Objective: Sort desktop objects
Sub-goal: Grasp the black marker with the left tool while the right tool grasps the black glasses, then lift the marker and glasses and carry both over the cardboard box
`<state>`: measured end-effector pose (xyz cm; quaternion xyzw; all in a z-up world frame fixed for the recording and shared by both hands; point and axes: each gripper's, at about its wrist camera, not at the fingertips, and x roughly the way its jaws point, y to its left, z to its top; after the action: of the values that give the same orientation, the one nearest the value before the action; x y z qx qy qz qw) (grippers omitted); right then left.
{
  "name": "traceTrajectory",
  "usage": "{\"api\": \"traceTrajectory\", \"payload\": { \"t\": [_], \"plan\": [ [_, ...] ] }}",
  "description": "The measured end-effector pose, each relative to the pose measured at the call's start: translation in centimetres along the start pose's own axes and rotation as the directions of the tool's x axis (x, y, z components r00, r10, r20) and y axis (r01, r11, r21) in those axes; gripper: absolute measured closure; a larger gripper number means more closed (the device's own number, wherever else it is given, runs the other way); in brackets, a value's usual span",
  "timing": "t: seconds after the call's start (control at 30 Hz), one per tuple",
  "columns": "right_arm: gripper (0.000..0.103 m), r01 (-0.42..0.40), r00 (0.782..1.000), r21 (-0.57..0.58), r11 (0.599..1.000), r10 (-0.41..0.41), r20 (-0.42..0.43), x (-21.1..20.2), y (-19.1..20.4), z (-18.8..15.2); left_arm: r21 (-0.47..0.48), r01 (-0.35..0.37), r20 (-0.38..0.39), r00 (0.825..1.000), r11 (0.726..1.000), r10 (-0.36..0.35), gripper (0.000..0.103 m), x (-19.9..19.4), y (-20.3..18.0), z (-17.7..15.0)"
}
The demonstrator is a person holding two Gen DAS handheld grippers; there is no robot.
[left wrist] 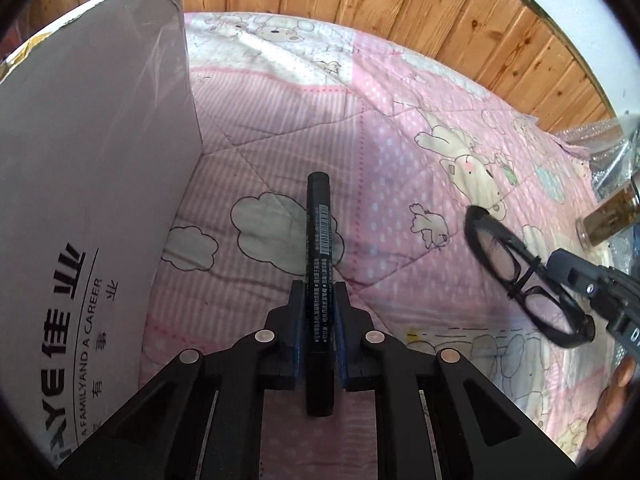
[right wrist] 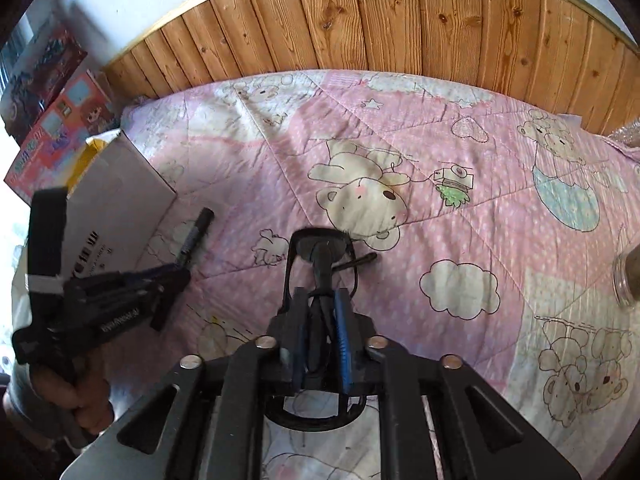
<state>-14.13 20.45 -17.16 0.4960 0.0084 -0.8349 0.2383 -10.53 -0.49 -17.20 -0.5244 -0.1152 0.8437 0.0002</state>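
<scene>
at the bottom centre of the left wrist view, the left tool (left wrist: 318, 312) is closed on a black marker (left wrist: 319, 248), which points straight up the frame over a pink bear-print quilt (left wrist: 280, 128). a white cardboard box (left wrist: 92, 184) (printed with black lettering) fills the left side. at the bottom centre of the right wrist view, the right tool (right wrist: 320, 312) is clamped on black glasses (right wrist: 320, 248) above the quilt. a glass jar (right wrist: 628, 280) lies at the right edge. wooden panelling (right wrist: 400, 20) crosses the top.
</scene>
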Motion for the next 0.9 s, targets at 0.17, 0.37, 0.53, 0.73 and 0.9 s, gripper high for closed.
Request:
{"api": "traceTrajectory", "payload": {
  "t": [0.17, 0.37, 0.53, 0.73, 0.9],
  "plan": [
    [0.101, 0.005, 0.999, 0.001, 1.0, -0.005, 0.032, -1.9, 1.1, 0.0, -0.016, 0.032, -0.008, 0.999, 0.999, -0.032, 0.09, -1.4, -0.4, -0.9],
    [0.033, 0.011, 1.0, -0.026, 1.0, -0.012, -0.012, 0.1, 0.8, -0.5, -0.028, 0.079, -0.002, 0.997, 0.997, -0.079, 0.09, -4.0, -0.6, -2.0],
    [0.07, 0.085, 0.99, 0.008, 0.996, -0.084, -0.113, 5.0, -0.8, -2.4, -0.009, 0.124, 0.014, 0.992, 0.992, -0.124, 0.09, -6.1, -1.9, -2.5],
    [0.086, 0.076, 0.997, -0.013, 0.997, -0.076, -0.03, 2.7, 0.9, -2.0, 0.011, 0.173, 0.019, 0.985, 0.985, -0.174, 0.09, -8.5, -3.1, -3.7],
    [0.086, 0.057, 0.998, 0.008, 0.998, -0.057, 0.023, 0.1, 2.5, -2.5, 0.006, 0.179, 0.025, 0.983, 0.984, -0.18, 0.09, -9.8, -2.9, -5.0]
  ]
}}
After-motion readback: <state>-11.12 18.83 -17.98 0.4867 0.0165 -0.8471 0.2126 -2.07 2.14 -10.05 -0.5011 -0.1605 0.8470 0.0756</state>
